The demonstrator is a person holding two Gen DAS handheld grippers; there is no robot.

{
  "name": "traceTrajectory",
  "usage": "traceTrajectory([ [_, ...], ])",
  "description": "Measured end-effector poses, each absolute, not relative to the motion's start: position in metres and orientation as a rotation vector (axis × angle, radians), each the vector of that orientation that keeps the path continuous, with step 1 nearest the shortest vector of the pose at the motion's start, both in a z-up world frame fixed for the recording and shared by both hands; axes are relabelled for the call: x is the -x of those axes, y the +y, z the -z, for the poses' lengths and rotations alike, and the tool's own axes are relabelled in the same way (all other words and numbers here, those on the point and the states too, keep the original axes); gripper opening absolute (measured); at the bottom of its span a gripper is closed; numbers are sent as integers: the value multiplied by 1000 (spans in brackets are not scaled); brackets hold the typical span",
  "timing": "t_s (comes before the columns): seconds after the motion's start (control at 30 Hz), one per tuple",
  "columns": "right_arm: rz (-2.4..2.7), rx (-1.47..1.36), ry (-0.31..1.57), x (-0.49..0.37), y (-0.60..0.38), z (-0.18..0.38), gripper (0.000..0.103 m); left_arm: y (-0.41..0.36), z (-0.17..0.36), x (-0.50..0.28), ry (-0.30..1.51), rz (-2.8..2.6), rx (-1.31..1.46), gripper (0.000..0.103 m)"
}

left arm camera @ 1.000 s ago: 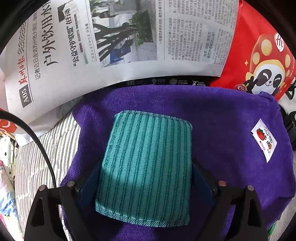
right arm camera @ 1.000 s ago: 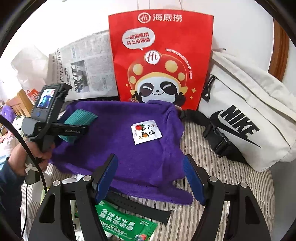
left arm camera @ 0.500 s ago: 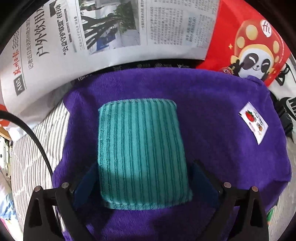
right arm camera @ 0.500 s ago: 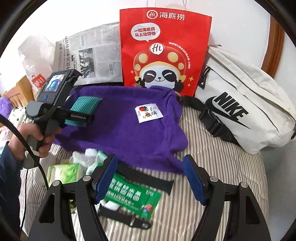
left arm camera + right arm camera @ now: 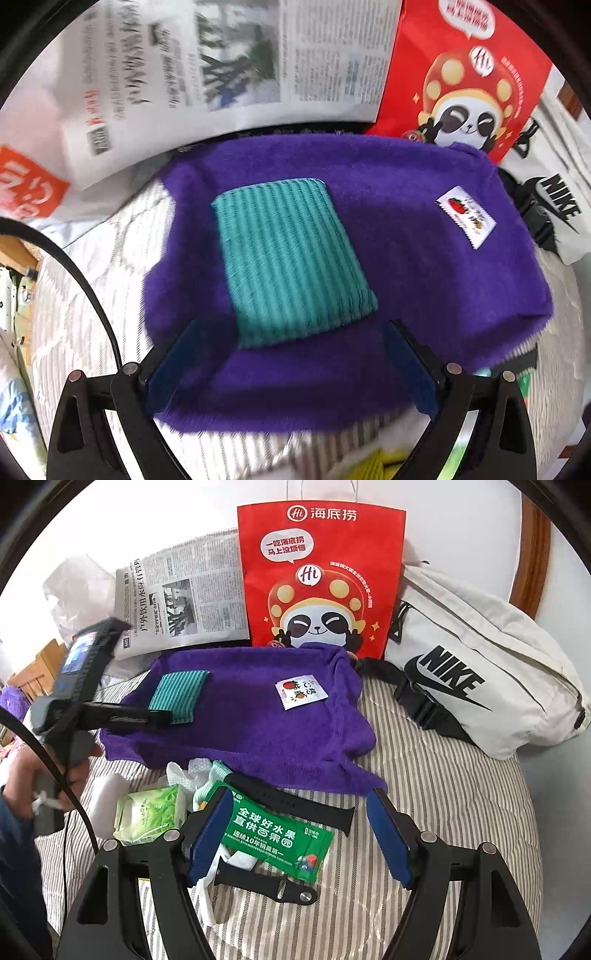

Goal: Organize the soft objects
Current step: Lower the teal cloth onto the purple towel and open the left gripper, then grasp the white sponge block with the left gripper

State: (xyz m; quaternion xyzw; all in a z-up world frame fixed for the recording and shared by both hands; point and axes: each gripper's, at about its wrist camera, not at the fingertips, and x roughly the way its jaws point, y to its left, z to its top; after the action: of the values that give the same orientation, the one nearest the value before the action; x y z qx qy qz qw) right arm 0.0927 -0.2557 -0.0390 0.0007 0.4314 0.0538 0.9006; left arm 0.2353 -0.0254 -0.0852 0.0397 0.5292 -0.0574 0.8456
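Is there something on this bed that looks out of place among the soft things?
Yes. A small sachet lies on the purple towel, and black watch straps and a green packet lie beside socks in front. These are not soft textiles.

Purple towel (image 5: 258, 720): fluffy matt cloth. Teal cloth (image 5: 291, 258): ribbed weave. Red bag (image 5: 321, 579): smooth paper. Green sachet (image 5: 277, 842): glossy plastic. Bedcover (image 5: 443, 812): striped fabric.

Left hand-held gripper (image 5: 291, 365) opened, backed off teal cloth (image 5: 291, 258).
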Motion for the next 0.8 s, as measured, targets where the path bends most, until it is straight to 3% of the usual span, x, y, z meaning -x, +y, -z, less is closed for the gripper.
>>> traceTrajectory([
  [0.23,-88,1,893,-90,-258,37,74,14,70,-179,1114,79,-47,100],
  [0.57,-71,32,912,-90,-252,40,74,19,115,-131,1214,38,-23,100],
  [0.8,-79,60,916,-87,-244,41,74,24,106,-106,1180,91,-9,102],
])
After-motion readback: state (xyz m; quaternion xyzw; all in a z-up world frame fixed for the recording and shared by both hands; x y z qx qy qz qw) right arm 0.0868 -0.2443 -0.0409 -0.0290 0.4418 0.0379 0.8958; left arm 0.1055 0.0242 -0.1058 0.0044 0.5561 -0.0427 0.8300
